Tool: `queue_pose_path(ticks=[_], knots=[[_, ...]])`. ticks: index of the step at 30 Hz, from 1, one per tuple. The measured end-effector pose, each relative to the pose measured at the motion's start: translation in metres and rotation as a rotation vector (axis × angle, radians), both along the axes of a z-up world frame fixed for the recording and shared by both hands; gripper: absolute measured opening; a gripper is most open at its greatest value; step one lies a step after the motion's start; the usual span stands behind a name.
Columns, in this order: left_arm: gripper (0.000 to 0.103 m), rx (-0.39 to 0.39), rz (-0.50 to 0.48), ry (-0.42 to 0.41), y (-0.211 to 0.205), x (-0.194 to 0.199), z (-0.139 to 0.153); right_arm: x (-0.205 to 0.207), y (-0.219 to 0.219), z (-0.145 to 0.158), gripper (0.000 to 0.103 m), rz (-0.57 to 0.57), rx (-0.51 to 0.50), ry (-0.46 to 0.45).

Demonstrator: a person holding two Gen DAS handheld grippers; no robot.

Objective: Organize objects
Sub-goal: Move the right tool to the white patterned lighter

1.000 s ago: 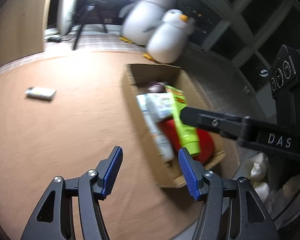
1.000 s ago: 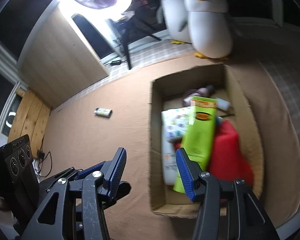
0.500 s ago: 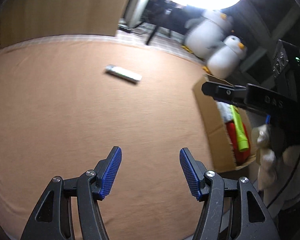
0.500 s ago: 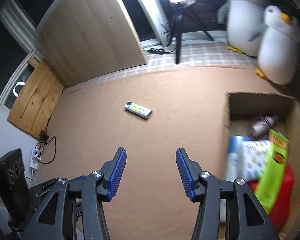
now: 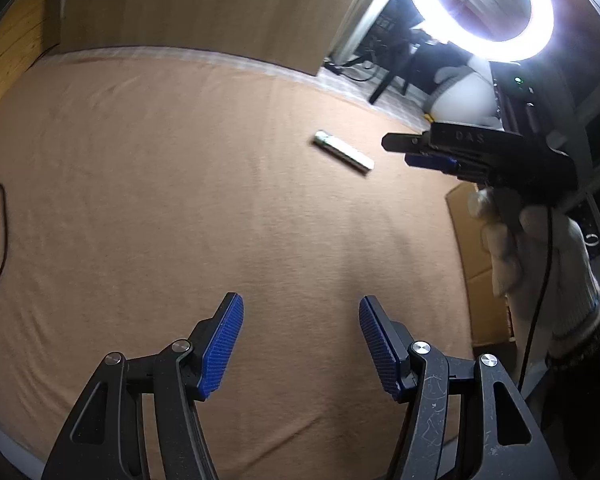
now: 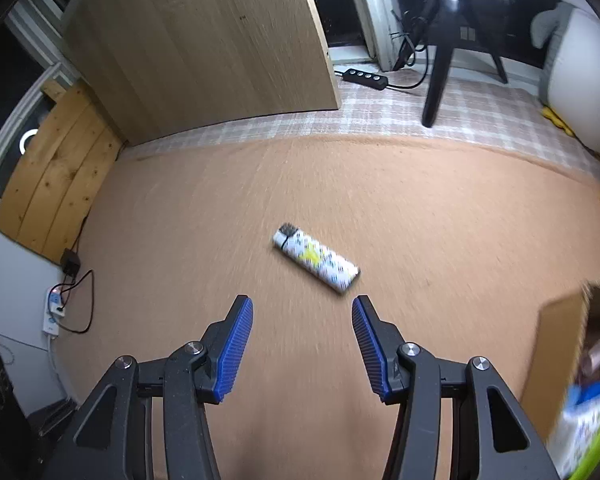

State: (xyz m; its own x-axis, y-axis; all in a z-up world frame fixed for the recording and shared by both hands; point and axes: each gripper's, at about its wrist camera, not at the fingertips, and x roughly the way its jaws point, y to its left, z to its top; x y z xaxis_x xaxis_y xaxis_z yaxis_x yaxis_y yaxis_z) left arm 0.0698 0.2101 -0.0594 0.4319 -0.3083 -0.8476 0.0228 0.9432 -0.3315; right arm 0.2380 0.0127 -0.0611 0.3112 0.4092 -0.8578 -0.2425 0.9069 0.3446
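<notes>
Right gripper [image 6: 302, 344]: blue-ribbed fingers [image 6: 234, 350] spread wide, nothing between them, held over the tan blanket [image 6: 180, 240].

Left gripper [image 5: 300, 350]: fingers spread wide, likewise holding nothing; open blanket lies ahead and to its left.

Lighter [image 6: 316, 258]: white with a yellow and dark print, too blurred to read. It lies flat on the blanket just beyond the right gripper's fingertips, long axis running from far left to near right, metal head at the far-left end. Bare blanket surrounds it on all sides.

Cardboard box [image 6: 556, 364]: near right, its open top showing packaged goods, well apart from the lighter.

Lettering "DAS" shows on the right gripper's body in the left wrist view.

Far edge: plaid floor covering [image 6: 380, 116], tripod [image 6: 440, 60], power strip [image 6: 364, 76], wooden panel [image 6: 204, 40].
</notes>
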Motion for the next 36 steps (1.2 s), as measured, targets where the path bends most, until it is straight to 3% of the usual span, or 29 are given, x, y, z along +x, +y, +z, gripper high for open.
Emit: queue_pose_path(ticks=[13, 23, 27, 31, 36], knots=[[0.064, 0.01, 0.06, 0.032, 0.037, 0.002, -0.012, 0.06, 0.008, -0.047, 0.048, -0.046, -0.01, 0.061], [0.064, -0.001, 0.073, 0.038, 0.042, 0.004, -0.013, 0.063, 0.023, -0.054, 0.048, -0.004, 0.02, 0.116], [0.064, -0.005, 0.067, 0.036, 0.039, 0.006, -0.012, 0.056, 0.037, -0.052, 0.048, 0.037, -0.036, 0.099], [0.064, -0.007, 0.07, 0.036, 0.037, 0.007, -0.011, 0.049, 0.057, -0.05, 0.047, 0.085, -0.165, 0.042], [0.064, -0.009, 0.075, 0.035, 0.037, 0.007, -0.011, 0.041, 0.071, -0.051, 0.036, 0.104, -0.272, -0.007]])
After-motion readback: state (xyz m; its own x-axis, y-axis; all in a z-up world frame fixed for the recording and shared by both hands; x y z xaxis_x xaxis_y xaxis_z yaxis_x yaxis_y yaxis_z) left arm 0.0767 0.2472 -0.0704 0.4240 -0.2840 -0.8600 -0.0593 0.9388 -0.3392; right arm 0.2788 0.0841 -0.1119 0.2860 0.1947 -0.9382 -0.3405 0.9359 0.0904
